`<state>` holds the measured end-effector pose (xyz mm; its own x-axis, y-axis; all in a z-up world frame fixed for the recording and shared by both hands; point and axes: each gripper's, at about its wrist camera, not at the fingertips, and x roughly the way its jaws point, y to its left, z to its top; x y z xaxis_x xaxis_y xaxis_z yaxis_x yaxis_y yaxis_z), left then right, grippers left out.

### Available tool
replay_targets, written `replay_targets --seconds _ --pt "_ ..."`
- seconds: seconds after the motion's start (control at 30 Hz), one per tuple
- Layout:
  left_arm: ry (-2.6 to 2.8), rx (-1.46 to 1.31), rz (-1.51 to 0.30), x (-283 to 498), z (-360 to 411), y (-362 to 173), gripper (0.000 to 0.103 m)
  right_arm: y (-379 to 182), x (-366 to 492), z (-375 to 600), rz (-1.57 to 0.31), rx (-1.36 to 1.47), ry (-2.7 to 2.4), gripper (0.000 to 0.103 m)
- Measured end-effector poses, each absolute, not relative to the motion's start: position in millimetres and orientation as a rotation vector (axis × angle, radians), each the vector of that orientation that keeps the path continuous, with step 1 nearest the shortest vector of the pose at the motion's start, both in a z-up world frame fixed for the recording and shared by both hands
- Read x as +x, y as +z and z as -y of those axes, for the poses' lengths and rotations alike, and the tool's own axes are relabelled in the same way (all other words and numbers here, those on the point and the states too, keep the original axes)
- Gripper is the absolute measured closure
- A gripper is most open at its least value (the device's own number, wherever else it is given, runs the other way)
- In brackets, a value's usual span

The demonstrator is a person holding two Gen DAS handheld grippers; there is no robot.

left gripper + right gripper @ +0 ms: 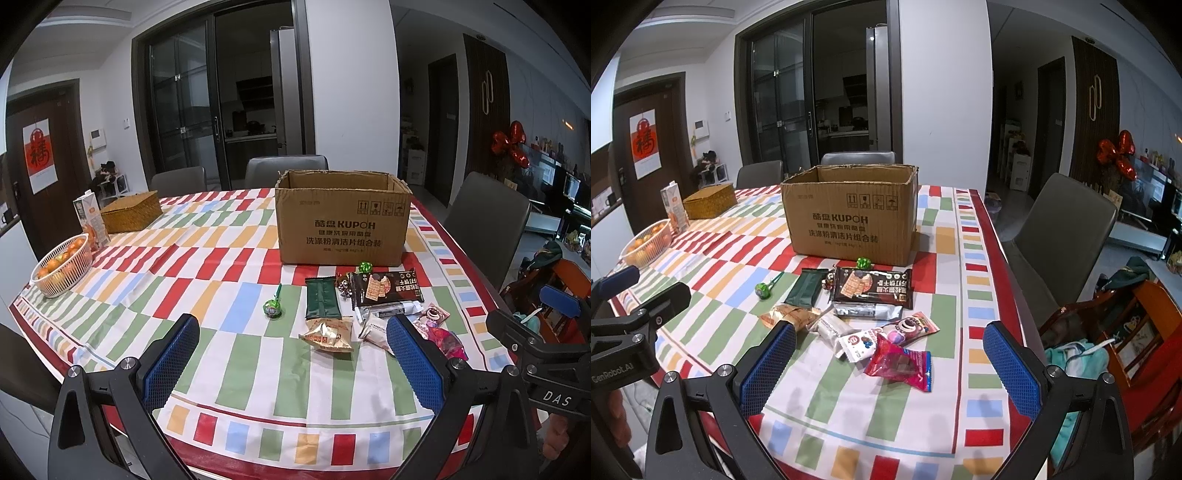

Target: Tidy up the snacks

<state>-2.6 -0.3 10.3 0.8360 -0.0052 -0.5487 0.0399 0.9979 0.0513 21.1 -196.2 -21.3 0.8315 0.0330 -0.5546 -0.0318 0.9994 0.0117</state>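
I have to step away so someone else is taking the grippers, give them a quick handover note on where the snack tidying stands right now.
Left gripper: open, empty, hovering over the near table edge.
Right gripper: open, empty, above the red candy bag.
Cardboard box: upright, top open, mid-table; its inside is not visible.
Snacks lie loose in front of the box: dark biscuit pack, green packet, golden packet, green lollipop off to the left.
Done: nothing visibly packed.
Left: likely move every snack into the box.

Snack packets (373, 310) lie before the open cardboard box (343, 229)
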Motion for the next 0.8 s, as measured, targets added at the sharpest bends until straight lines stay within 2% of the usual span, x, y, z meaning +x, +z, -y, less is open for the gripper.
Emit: replay_targets --seconds 0.8 --pt "-0.034 0.070 -0.622 9 -1 -13 0.000 -38 32 198 -0.640 0.008 0.037 0.001"
